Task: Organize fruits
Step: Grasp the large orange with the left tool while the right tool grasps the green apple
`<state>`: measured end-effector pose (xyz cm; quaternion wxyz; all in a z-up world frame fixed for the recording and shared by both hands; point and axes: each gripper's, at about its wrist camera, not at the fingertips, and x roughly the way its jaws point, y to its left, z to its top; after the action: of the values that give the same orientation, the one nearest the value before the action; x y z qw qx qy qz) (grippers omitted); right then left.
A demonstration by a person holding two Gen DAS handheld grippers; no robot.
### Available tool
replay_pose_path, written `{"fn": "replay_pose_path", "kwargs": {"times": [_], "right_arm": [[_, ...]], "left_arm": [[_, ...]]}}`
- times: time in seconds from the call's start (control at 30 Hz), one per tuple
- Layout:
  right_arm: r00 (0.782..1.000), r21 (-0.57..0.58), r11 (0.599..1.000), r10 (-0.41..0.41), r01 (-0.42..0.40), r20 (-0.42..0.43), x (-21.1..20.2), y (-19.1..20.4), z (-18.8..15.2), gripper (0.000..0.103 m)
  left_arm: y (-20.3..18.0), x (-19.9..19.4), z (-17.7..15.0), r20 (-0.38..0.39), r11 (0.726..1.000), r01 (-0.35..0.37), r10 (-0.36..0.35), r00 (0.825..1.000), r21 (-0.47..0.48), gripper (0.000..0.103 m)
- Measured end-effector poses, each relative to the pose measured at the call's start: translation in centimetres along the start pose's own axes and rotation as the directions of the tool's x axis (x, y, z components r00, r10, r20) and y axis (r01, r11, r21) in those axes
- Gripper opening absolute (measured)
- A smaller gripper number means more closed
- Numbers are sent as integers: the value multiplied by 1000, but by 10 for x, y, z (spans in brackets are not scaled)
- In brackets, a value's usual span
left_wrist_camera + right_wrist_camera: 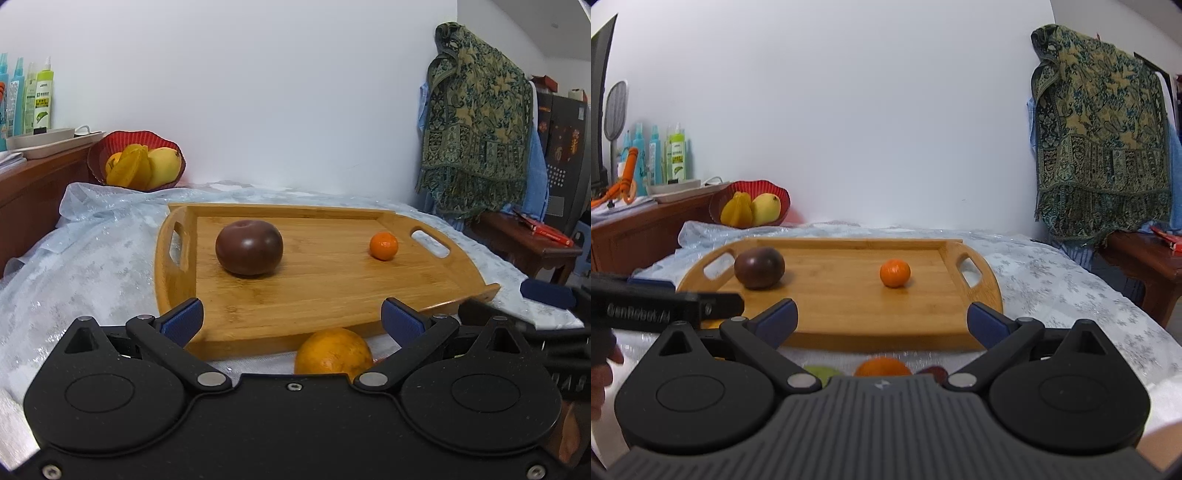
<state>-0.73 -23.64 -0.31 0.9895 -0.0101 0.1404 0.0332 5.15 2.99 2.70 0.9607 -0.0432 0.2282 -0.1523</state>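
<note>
A wooden tray (314,295) (849,310) lies on the cloth-covered table. On it sit a dark purple fruit (249,247) (759,272) at the left and a small tangerine (384,246) (895,273) at the right. My left gripper (291,319) is open and empty at the tray's near edge, above a large orange (332,350) on the cloth. My right gripper (882,319) is open and empty before the tray. Below it an orange (882,366), a green fruit (820,371) and a dark red fruit (932,371) are mostly hidden.
A red bowl (110,144) (775,192) with yellow fruits stands at the back left beside a wooden cabinet (33,192) holding bottles. A patterned shawl (476,136) hangs at the right over a low wooden table (528,247). The other gripper shows at the left (665,306).
</note>
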Motion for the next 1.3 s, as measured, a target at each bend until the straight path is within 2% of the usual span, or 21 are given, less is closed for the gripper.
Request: {"fn": "replay_pose_path", "kwargs": {"times": [0.1, 0.3, 0.33, 0.37, 0.43, 0.5, 0.57, 0.77, 0.93, 1.13, 1.3], "right_arm": [[1000, -12, 1000, 3, -3, -25, -4, 3, -8, 103], [999, -25, 1000, 8, -9, -44, -12, 8, -19, 103], [999, -25, 1000, 9, -10, -47, -13, 9, -21, 103], [999, -25, 1000, 8, -9, -52, -13, 10, -23, 103], [998, -36, 999, 3, -6, -67, -13, 14, -26, 102], [997, -51, 999, -2, -2, -72, -15, 19, -31, 100], [998, -58, 998, 3, -7, -67, -17, 23, -33, 97], [997, -92, 995, 28, -35, -71, -19, 34, -38, 84], [996, -115, 992, 44, -52, -74, -19, 40, -40, 80], [996, -113, 992, 52, -60, -75, -17, 42, -41, 79], [996, -92, 994, 46, -53, -82, -14, 40, -42, 75]], "left_arm": [[0, 0, -4, -17, 1000, 19, -19, 1000, 1, 103], [-1, 0, -11, -36, 1000, 10, -9, 999, 28, 102], [-1, -1, -11, -39, 999, 17, -16, 999, 33, 96], [-2, -1, -12, -45, 999, 23, -21, 999, 39, 85], [-2, -1, -12, -57, 998, 32, -29, 998, 45, 74], [-2, -1, -12, -67, 998, 44, -41, 997, 35, 69], [-1, -3, -13, -72, 998, 65, -63, 995, 26, 60], [-4, -4, -16, -89, 994, 99, -95, 991, 36, 48], [-4, 6, -22, -142, 993, 117, -119, 983, -23, 48], [3, 14, -21, -143, 986, 126, -140, 980, -107, 49], [6, 20, -20, -138, 983, 126, -145, 980, -136, 49]]}}
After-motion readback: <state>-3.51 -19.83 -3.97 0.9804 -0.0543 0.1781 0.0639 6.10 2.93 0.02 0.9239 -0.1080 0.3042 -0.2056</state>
